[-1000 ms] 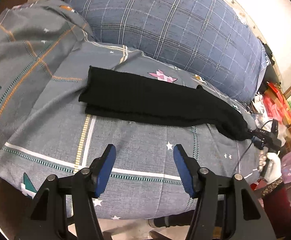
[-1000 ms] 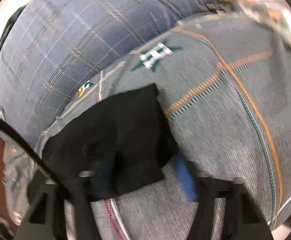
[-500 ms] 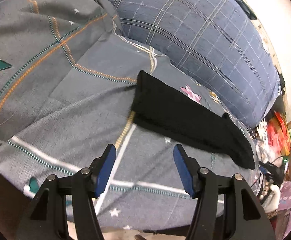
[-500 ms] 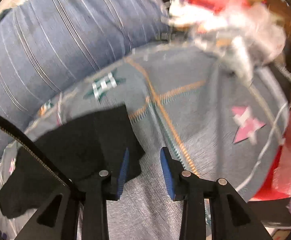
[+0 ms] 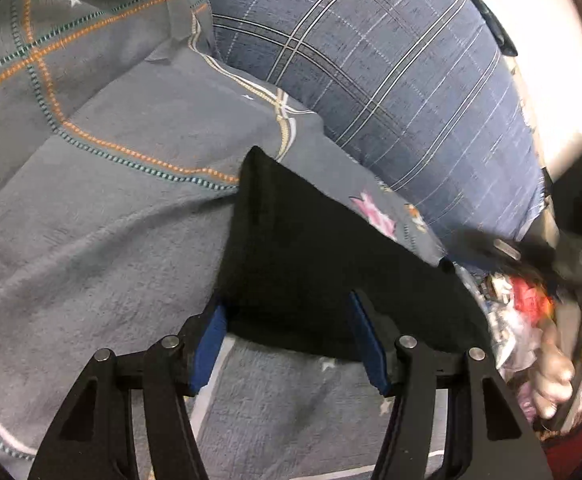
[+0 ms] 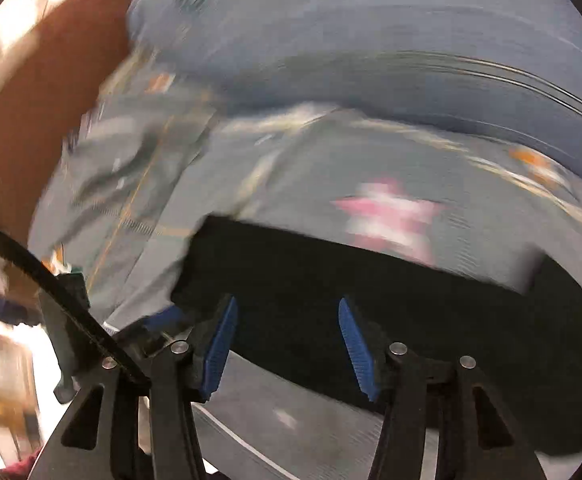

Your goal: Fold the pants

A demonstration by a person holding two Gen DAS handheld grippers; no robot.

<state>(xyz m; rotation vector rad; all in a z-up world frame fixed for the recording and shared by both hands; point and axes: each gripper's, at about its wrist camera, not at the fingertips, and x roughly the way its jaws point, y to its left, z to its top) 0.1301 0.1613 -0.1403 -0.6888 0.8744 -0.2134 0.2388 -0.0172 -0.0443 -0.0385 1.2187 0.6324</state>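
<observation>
Black pants lying as a long folded strip across the grey bedspread, parallel to the blue plaid pillow behind. Left gripper closing, pads straddling the strip's near-left corner, not yet pinching. Right gripper opening, nothing held, blurred above the near hem. Best to bite both layers at the hem before lifting
</observation>
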